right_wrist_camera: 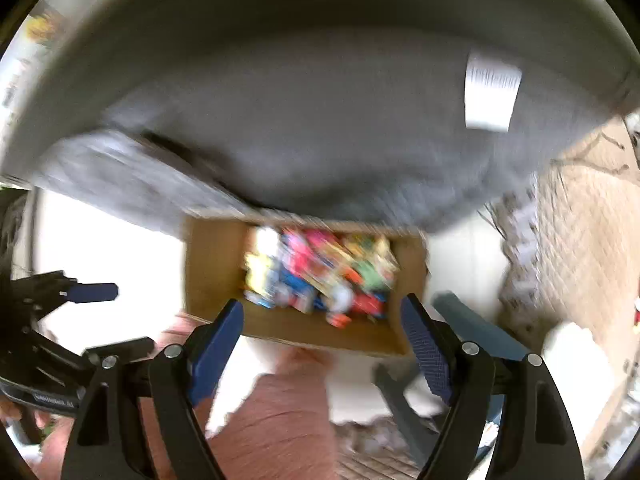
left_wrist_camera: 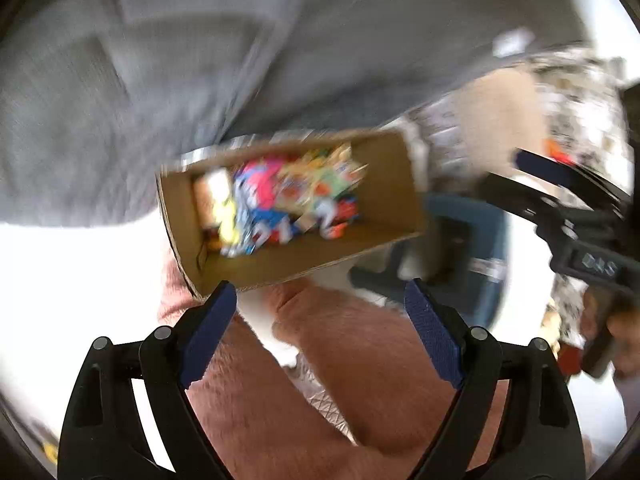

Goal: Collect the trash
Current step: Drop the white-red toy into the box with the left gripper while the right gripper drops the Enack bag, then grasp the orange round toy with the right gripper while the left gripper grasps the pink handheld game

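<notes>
Blue-padded fingers of the left gripper (left_wrist_camera: pixel 320 308) frame the bottom of the left wrist view, spread wide with nothing between them. Those of the right gripper (right_wrist_camera: pixel 322 326) stand just as wide apart and just as bare in the right wrist view. Both are released.

Beyond the fingertips sits an open cardboard box (left_wrist_camera: pixel 384 204) holding a heap of bright wrappers (left_wrist_camera: pixel 288 200): pink, blue, yellow, green, orange (too smeared to name singly). The heap lies toward the middle and one end of the box floor, leaving bare cardboard at the other end. Both views are blurred, so fine detail is lost. Behind the box rises a grey upholstered sofa (left_wrist_camera: pixel 160 80), with a white tag (right_wrist_camera: pixel 492 96) hanging from its fabric. A person's leg in rust-coloured trousers (left_wrist_camera: pixel 320 380) runs under both grippers up to the near edge of the box. In the left wrist view the right gripper shows at the right edge; a dark blue object stands beside the box, unclear what.

My judgement: the trash already lies in the box and neither gripper carries a piece, so either more is to be fetched or the job is nearly done. The risk is speed. With the views this smeared, a reach could clip the near box wall and tip it, or the two grippers could knock together since they hang close.
</notes>
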Available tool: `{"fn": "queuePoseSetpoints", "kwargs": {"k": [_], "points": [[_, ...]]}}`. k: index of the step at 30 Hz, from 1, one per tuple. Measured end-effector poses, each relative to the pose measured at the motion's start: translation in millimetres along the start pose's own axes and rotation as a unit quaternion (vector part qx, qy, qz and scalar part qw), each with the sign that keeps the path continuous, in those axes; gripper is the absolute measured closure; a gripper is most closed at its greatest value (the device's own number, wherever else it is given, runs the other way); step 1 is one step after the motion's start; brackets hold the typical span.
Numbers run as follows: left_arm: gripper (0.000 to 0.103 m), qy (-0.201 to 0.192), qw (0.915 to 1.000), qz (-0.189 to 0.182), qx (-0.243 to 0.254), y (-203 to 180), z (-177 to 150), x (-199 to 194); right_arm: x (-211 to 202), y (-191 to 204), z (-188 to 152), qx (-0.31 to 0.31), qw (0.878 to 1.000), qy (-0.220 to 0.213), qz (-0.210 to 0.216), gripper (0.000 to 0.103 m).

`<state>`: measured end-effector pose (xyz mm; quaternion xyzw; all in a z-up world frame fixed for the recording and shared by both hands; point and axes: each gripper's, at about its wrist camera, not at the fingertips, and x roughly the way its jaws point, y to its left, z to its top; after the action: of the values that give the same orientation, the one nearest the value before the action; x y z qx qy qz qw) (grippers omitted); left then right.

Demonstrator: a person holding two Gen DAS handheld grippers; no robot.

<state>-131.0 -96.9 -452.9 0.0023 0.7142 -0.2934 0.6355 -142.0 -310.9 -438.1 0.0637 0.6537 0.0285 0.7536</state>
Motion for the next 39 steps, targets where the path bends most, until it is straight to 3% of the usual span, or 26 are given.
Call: {"fn": "queuePoseSetpoints", "kwargs": {"k": [2, 4, 6, 10, 14, 18, 22, 23, 24, 25, 26, 30, 33, 39], "points": [[0.018, -0.033, 0.9987, -0.028, 0.029, -13, -1, -54, -49, 14, 11, 0.001, 0.998, -0.039, 0.047, 0.024], [0.012, -0.069, 0.9955, -0.037, 0.052, -21, 0, -97, -104, 26, 33, 0.002, 0.992, -0.101, 0.081, 0.01], [0.012, -0.109, 0.9898, -0.048, 0.077, -24, 8, -139, -149, 33, 65, -0.002, 0.981, -0.179, 0.08, 0.006], [0.012, -0.14, 0.9848, -0.056, 0.087, -9, 34, -183, -170, 34, 169, 0.008, 0.969, -0.244, 0.044, 0.006], [0.012, -0.164, 0.9824, -0.056, 0.07, 32, 63, -215, -145, 18, 302, 0.066, 0.967, -0.244, 0.009, 0.006], [0.012, -0.176, 0.9823, -0.052, 0.035, 79, 77, -234, -109, -2, 397, 0.109, 0.968, -0.22, -0.053, 0.006], [0.012, -0.177, 0.9828, -0.054, -0.006, 129, 86, -244, -74, -27, 447, 0.148, 0.965, -0.196, -0.092, 0.012], [0.012, -0.176, 0.983, -0.052, -0.01, 139, 90, -246, -67, -32, 458, 0.158, 0.966, -0.185, -0.092, 0.018], [0.012, -0.173, 0.9835, -0.05, -0.013, 147, 93, -247, -60, -36, 466, 0.165, 0.966, -0.173, -0.093, 0.038], [0.012, -0.169, 0.9842, -0.049, -0.016, 155, 101, -247, -54, -39, 470, 0.169, 0.968, -0.162, -0.091, 0.052], [0.012, -0.167, 0.9845, -0.052, -0.016, 159, 107, -249, -53, -41, 470, 0.174, 0.968, -0.156, -0.086, 0.055], [0.012, -0.169, 0.9837, -0.061, -0.008, 170, 146, -250, -78, -31, 446, 0.166, 0.969, -0.174, -0.06, 0.056], [0.012, -0.199, 0.9787, -0.043, 0.027, 158, 195, -252, -104, -13, 408, 0.158, 0.968, -0.195, -0.009, 0.056], [0.012, -0.258, 0.9641, 0.045, 0.043, 129, 324, -237, -146, 44, 298, 0.14, 0.966, -0.215, 0.018, 0.056]]}}
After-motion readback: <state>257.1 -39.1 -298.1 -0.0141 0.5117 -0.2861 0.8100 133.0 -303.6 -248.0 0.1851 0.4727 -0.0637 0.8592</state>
